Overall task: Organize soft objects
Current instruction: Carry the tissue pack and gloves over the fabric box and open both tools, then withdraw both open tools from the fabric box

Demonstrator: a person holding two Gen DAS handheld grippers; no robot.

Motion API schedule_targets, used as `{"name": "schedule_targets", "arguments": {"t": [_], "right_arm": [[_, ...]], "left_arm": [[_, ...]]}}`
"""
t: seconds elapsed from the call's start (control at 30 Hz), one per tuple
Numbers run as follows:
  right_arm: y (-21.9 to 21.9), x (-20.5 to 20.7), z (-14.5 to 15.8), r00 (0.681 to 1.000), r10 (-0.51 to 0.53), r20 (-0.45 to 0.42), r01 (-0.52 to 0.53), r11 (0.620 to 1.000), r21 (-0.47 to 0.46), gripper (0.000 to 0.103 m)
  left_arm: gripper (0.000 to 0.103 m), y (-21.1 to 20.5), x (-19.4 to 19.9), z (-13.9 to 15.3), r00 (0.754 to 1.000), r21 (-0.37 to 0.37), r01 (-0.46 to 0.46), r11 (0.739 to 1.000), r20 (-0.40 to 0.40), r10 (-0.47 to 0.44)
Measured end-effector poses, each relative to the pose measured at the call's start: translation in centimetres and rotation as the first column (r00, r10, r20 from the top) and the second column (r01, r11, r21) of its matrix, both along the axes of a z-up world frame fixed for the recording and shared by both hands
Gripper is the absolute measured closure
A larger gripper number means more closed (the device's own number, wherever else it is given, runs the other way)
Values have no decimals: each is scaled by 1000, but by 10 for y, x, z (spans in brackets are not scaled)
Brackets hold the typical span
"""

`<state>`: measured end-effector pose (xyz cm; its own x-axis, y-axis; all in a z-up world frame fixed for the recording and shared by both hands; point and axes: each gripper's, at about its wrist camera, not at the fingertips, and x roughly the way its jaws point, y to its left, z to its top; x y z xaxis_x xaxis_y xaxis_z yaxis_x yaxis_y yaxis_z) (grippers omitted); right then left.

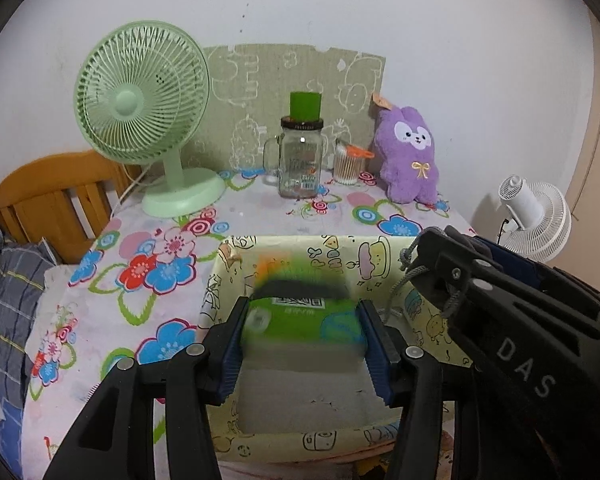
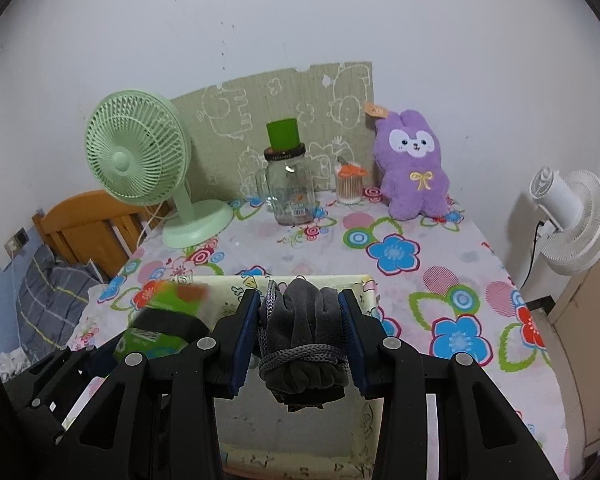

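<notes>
Two grippers over the yellow cartoon-print box (image 1: 440, 332) on the floral tablecloth (image 1: 112, 280). Left gripper (image 1: 304, 344) — green tissue pack (image 1: 300, 320) blurred between its blue pads, over the box opening; can't tell if the pads press it. Right gripper (image 2: 300, 340) clamped on a grey glove bundle (image 2: 300, 340) tied with cord, above the box. Purple plush (image 1: 410, 152) at 1 o'clock, glass jar (image 1: 300, 160) at 12, green fan (image 1: 140, 100) at 10.

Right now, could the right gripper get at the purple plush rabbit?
Probably not yet: the right gripper is shut on a grey glove bundle. The table path to the purple plush rabbit looks free otherwise.
</notes>
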<state>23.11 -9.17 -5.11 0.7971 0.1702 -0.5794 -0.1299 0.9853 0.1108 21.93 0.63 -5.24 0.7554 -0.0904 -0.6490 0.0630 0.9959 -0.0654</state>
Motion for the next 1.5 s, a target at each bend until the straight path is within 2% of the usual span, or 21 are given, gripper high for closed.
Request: {"name": "schedule_targets", "arguments": {"t": [0.2,0.37,0.47,0.5,0.57,0.6,0.63,0.73,0.97,1.23,1.5], "right_arm": [[5,12,-9,1000,4,-15,-4,1000,-13,59],[4,20,-14,1000,-3,-28,2,1000,-16,59],[3,23,-16,999,1,-41,-2,1000,-9,55],[2,23,-17,999,3,-42,-3,1000,-3,52],[1,23,-16,999,3,-39,-3,1000,-2,38],[1,22,-14,1000,-2,-31,2,1000,-7,24],[1,20,-12,1000,-11,-13,11,1000,-14,16],[1,13,-5,999,-20,25,20,1000,-21,6],[1,2,5,999,-9,32,10,1000,-26,3],[0,-20,20,998,4,56,-3,1000,-21,0],[-1,-44,35,996,1,87,2,999,-34,0]], "left_arm": [[36,4,9,-6,999,-28,-11,1000,-35,10],[28,-1,12,-8,999,-21,6,1000,-39,-6],[25,-5,12,-8,999,-17,15,1000,-38,-15],[22,-5,12,-8,999,-17,16,1000,-37,-16],[19,-6,11,-6,999,-19,19,1000,-28,-20],[16,-6,10,-5,999,-19,21,1000,-24,-21],[14,-6,9,-4,1000,-18,21,1000,-20,-21],[11,-8,6,0,1000,-8,19,1000,-9,-19],[9,-12,-6,15,999,-2,18,1000,31,-18],[2,-16,-22,28,999,7,7,1000,52,-7],[0,-18,-44,42,995,10,1,1000,96,-2]]}}
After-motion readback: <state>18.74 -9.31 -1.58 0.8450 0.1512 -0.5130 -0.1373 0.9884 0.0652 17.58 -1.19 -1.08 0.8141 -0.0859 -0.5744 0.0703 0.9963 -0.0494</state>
